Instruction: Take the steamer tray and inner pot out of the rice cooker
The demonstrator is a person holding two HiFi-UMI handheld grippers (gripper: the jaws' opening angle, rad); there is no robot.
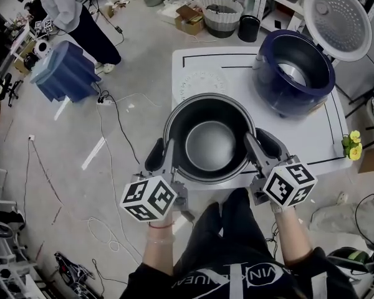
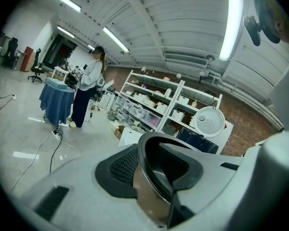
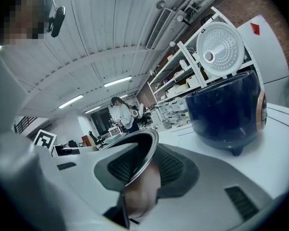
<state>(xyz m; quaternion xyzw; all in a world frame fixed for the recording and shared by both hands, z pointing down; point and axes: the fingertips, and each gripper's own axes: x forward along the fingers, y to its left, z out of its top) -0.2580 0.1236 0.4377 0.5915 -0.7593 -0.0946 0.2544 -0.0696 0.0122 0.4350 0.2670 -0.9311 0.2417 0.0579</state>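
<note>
The dark inner pot (image 1: 210, 143) is held over the near part of the white table (image 1: 237, 73); whether it touches the top I cannot tell. My left gripper (image 1: 164, 156) is shut on the pot's left rim, my right gripper (image 1: 259, 146) on its right rim. In the left gripper view the rim (image 2: 151, 150) stands between the pads (image 2: 123, 170). In the right gripper view the metal rim (image 3: 143, 155) is pinched the same way. The navy rice cooker (image 1: 293, 73) stands at the back right with its lid (image 1: 338, 20) up. A pale round steamer tray (image 1: 199, 85) lies flat behind the pot.
Yellow flowers (image 1: 352, 145) sit at the table's right edge. A person (image 1: 68, 11) stands at the back left beside a blue-draped stand (image 1: 65, 70). Cables (image 1: 112, 114) trail across the floor. A basket (image 1: 222, 14) and boxes lie beyond the table.
</note>
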